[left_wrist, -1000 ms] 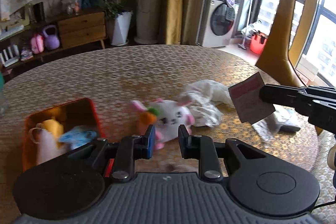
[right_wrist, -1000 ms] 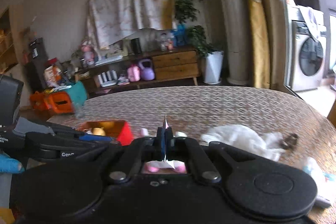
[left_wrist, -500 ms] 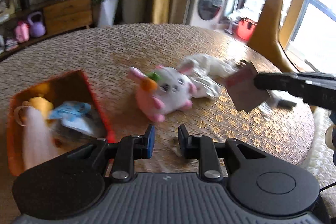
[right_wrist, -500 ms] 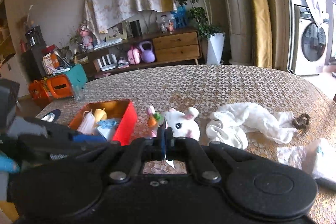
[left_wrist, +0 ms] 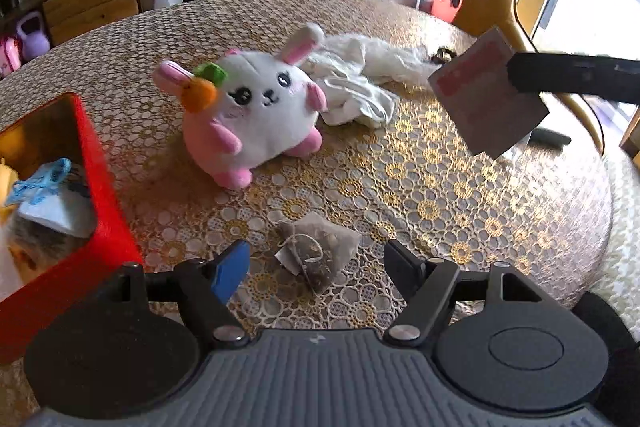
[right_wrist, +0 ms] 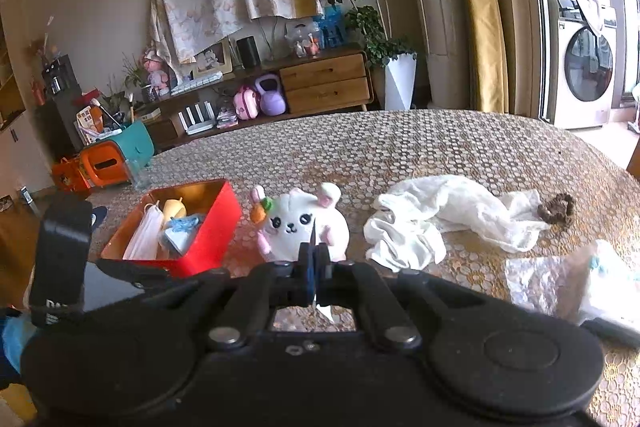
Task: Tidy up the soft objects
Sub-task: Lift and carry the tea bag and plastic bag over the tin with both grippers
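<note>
Left fingers just spread wide, straddling tea bag lying on tabletop, not pressing it. Right gripper clenched on paper packet. Plush bunny beside red box.

We can read almost nothing here; the black camera body at the left edge of the right wrist view carries white letters near its lower end (only a "D" is clear, the rest cut off or blurred); the flat packet bears a reddish band, but we cannot read any lettering on it
</note>
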`<state>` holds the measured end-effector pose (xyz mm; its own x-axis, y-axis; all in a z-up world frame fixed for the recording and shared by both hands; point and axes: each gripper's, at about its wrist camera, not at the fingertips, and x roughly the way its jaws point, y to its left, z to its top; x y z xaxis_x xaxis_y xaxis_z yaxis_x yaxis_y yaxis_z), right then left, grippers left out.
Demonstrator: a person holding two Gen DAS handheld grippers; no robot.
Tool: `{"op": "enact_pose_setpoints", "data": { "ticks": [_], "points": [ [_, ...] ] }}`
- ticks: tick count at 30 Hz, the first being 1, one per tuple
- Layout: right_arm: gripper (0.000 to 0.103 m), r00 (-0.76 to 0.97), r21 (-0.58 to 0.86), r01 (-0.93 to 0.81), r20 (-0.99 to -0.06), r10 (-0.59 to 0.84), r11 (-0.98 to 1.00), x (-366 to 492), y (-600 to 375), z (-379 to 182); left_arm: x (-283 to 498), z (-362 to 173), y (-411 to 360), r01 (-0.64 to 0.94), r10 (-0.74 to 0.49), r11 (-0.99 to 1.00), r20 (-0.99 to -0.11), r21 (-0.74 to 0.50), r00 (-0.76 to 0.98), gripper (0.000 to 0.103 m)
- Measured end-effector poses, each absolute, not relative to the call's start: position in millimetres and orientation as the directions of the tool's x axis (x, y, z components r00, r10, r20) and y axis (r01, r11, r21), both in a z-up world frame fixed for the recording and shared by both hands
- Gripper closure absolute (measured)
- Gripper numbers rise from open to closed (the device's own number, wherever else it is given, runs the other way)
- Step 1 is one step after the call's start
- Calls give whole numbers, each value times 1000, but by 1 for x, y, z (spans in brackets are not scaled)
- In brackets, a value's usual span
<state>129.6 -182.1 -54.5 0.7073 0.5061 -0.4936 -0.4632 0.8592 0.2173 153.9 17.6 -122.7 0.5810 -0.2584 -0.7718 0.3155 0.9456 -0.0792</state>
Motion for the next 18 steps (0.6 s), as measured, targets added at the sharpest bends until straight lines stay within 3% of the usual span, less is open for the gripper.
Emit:
{"op": "enact_pose_setpoints", "data": {
  "ticks": [9,11,13,18],
  "points": [
    [103,703,243,-431,-514,492,869,133,-199,-67,161,-146,-10,334,-193,942,-766,30,613,29],
    [103,702,244,-429,-516,491,870,133,-201,-69,161,-148,-12,332,-191,943,-765,32,615,35],
    [103,702,246,-426,-517,489,871,133,-202,-69,161,-149,-12,328,-184,944,-766,37,616,50],
    [103,702,243,-425,-519,487,872,132,-201,-70,161,-149,-10,315,-183,949,-762,28,621,70]
  ]
}}
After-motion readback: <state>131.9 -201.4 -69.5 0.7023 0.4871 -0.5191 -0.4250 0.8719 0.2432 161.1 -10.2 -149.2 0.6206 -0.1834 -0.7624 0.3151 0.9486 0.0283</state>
